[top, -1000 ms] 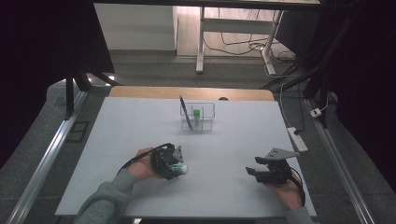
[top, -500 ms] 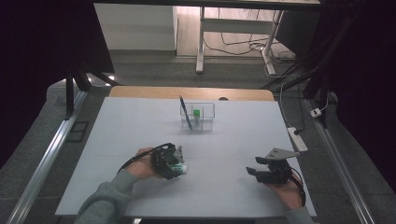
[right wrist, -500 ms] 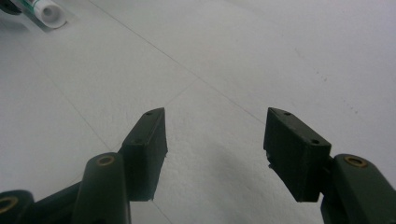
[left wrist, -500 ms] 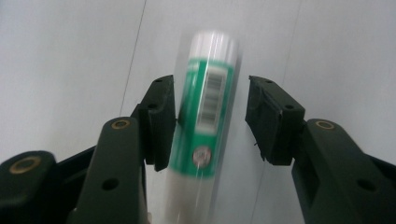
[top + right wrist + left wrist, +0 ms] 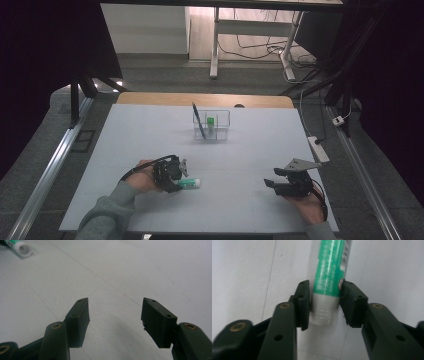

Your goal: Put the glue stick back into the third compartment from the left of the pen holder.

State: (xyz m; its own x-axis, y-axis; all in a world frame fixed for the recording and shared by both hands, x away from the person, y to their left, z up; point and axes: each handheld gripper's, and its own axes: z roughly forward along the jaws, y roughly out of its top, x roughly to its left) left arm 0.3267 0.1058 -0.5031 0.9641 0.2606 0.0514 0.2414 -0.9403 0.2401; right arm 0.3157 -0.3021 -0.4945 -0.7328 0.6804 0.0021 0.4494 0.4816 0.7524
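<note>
High view: the left gripper (image 5: 184, 175) sits over the green-and-white tube (image 5: 190, 184), which lies flat near the tabletop's (image 5: 150, 130) front edge, left of middle. The clear organiser (image 5: 212, 126) stands toward the far edge, with open surface between.
Left gripper view: the jaws have just been closing and now bracket the tube (image 5: 329, 282) near its grey end, pads touching both sides. Judgement: squeeze squarely before lifting.
Right gripper view: the right gripper (image 5: 115, 322) stands apart and empty over bare tabletop, well clear.
</note>
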